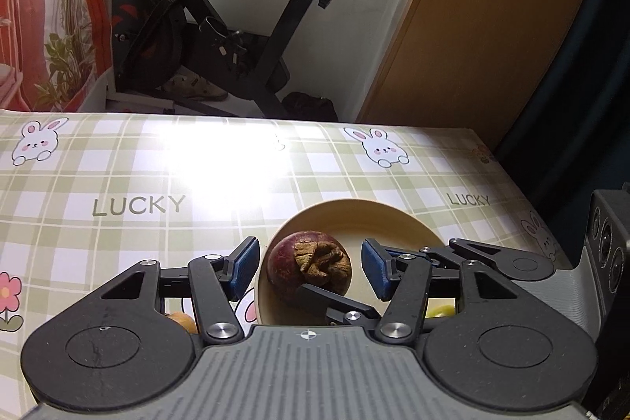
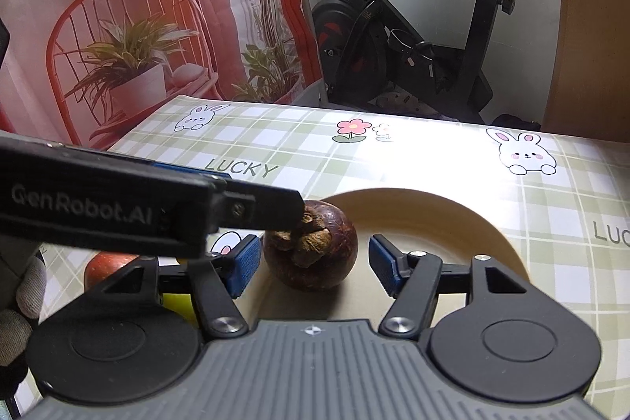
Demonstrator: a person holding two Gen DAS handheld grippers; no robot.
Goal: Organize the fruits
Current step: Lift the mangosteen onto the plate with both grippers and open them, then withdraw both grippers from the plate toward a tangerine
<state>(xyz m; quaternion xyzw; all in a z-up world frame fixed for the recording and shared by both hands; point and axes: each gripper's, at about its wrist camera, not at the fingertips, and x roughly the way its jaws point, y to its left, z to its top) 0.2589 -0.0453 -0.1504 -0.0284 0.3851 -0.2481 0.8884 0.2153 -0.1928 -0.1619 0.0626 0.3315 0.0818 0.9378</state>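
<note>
A dark purple mangosteen (image 1: 309,266) with a dry brown calyx sits on the left part of a cream plate (image 1: 366,219). My left gripper (image 1: 311,262) is open, with its blue pads either side of the fruit and apart from it. In the right wrist view the mangosteen (image 2: 311,250) also lies between the blue pads of my right gripper (image 2: 315,262), which is open too. One of the left gripper's fingers (image 2: 260,209) reaches in from the left, its tip at the calyx. The plate (image 2: 453,219) extends behind and to the right.
A red apple (image 2: 106,262) and a yellow-green fruit (image 2: 177,302) lie on the checked tablecloth (image 2: 433,152) left of the plate. An orange fruit (image 1: 181,319) shows under my left gripper. A gloved hand (image 2: 23,302) is at the left edge. An exercise bike (image 1: 220,38) stands behind the table.
</note>
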